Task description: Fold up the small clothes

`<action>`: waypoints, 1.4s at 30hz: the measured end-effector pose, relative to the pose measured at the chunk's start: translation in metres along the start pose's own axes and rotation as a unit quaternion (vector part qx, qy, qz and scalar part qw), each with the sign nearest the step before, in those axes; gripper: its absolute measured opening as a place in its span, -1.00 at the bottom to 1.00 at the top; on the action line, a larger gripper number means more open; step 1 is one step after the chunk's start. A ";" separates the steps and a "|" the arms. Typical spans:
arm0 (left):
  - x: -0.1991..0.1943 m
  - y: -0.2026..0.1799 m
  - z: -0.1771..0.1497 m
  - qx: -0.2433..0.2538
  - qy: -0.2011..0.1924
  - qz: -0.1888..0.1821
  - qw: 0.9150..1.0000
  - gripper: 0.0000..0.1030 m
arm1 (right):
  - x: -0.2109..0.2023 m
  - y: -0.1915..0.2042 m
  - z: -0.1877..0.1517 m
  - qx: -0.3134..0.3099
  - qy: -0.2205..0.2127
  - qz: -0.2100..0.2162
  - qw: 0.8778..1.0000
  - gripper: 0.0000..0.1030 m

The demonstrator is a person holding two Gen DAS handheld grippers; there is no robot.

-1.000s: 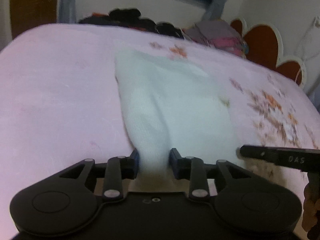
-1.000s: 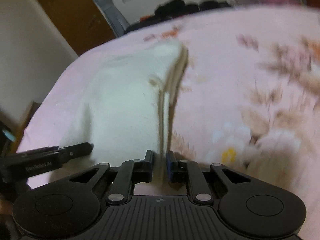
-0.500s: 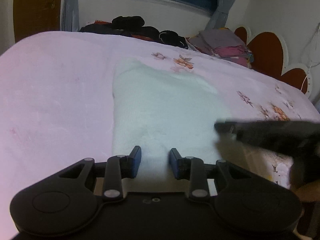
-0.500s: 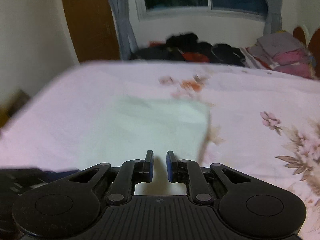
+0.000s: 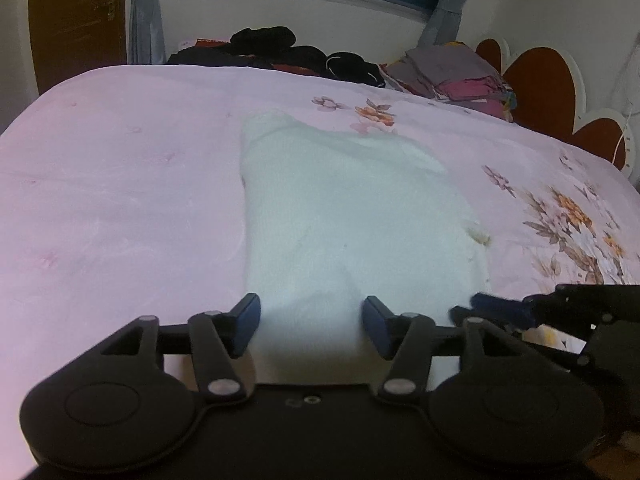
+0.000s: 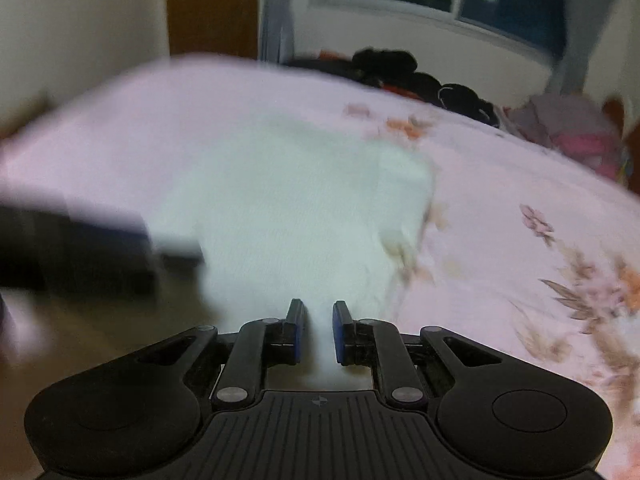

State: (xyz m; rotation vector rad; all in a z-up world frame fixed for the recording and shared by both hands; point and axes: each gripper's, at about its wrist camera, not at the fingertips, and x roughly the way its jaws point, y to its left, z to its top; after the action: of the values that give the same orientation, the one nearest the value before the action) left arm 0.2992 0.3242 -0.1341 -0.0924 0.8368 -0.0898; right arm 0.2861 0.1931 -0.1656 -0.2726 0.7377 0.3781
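Observation:
A small white garment (image 5: 344, 216) lies flat and folded on the pink floral bedsheet (image 5: 120, 200). My left gripper (image 5: 310, 324) is open, its jaws wide apart over the garment's near edge, holding nothing. The right gripper shows at the lower right of the left wrist view (image 5: 500, 312). In the right wrist view the garment (image 6: 296, 208) lies ahead. My right gripper (image 6: 318, 330) is at its near edge, jaws a narrow gap apart, empty. The left gripper shows as a dark blur at the left of that view (image 6: 80, 248).
Dark clothes (image 5: 280, 48) are piled at the far edge of the bed. A stack of folded clothes (image 5: 456, 76) sits at the far right by the red and white headboard (image 5: 548, 84). A window and curtains are behind.
Both grippers let go of the garment, which now lies flat on the bed. The left jaws opened wide. The right gripper pulled back and is still moving.

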 end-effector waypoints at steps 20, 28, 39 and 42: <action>-0.040 0.006 -0.014 -0.014 0.032 0.085 0.996 1.00 | -0.022 0.005 -0.022 0.029 0.017 -0.028 0.999 -0.75; -0.108 -0.016 -0.037 -0.005 0.000 0.105 0.994 1.00 | -0.100 -0.009 -0.033 0.124 -0.028 0.052 0.990 -0.73; -0.228 -0.081 -0.092 -0.014 -0.051 0.142 0.988 0.99 | -0.263 -0.018 -0.074 0.151 -0.118 0.058 0.980 0.70; -0.254 -0.090 -0.103 -0.020 -0.066 0.148 0.987 0.99 | -0.295 -0.022 -0.086 0.158 -0.129 0.057 0.977 0.70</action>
State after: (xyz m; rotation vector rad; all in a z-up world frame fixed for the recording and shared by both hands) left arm 0.0488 0.2592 -0.0051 -0.0113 0.7116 0.2118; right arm 0.0439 0.0712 -0.0190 0.1184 0.5473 0.3891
